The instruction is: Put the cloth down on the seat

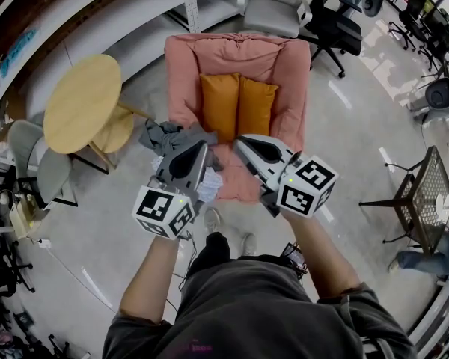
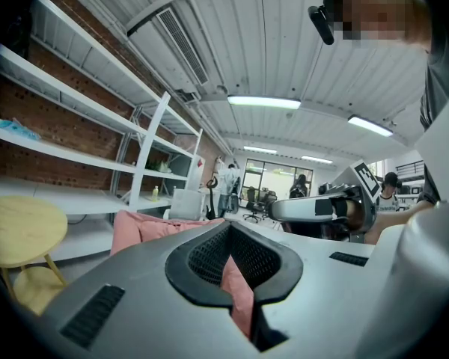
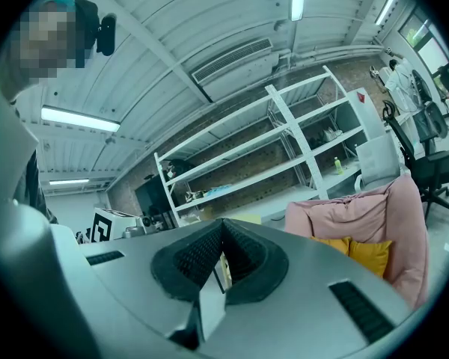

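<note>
The grey cloth (image 1: 165,134) is seen bunched at the tip of the left tongs (image 2: 228,232), in the air off the front corner of the pink armchair (image 1: 209,54) and not yet on its seat (image 1: 236,172). The left tongs are closed tight. The cloth is judged to be pinched in them, with most of it hanging below (no fabric shows above the tips in the left gripper view, so the bite must be small). The right tongs (image 3: 221,229) are also brought together, with nothing seen between them, and are held just beside the left pair.

The cloth is judged to be light, limp and crumpled: no shape will be kept, loose folds will drop and swing, and it will settle wherever it is let go. Little slipperiness or fragility is to be expected. It is best taken by a gathered fold or an edge, as appears to be done now. A second hold on a far corner could be taken if it were to be spread flat. The open front part of the seat, ahead of the two orange cushions (image 1: 221,103), is where it would be laid.
</note>
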Demonstrator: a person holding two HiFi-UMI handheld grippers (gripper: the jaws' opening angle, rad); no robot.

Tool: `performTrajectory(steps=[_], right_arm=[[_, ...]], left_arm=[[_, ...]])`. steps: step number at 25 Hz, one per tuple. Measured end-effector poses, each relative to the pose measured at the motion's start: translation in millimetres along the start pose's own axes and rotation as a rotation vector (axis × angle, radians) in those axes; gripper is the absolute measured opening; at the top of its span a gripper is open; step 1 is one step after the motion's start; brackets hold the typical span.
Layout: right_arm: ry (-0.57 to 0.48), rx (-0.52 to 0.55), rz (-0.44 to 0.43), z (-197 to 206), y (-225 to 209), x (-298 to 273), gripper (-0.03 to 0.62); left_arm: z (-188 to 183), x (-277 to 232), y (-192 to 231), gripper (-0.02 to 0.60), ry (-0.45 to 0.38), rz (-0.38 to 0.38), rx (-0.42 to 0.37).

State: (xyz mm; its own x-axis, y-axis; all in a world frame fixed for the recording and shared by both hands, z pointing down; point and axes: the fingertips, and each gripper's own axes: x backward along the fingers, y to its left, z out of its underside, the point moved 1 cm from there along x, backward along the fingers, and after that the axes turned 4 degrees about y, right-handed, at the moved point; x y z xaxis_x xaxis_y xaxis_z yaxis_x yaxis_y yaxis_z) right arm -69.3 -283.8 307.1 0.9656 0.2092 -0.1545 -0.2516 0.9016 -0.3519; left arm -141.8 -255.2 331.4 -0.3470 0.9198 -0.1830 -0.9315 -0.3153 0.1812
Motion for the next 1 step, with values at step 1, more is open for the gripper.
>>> performTrajectory(steps=[1], right_arm=[[-0.001, -0.003, 0.001, 1.1, -0.8, 1.2, 0.015]], left_arm=[[0.9, -0.5, -1.1, 0.009, 0.0, 0.0, -0.001]])
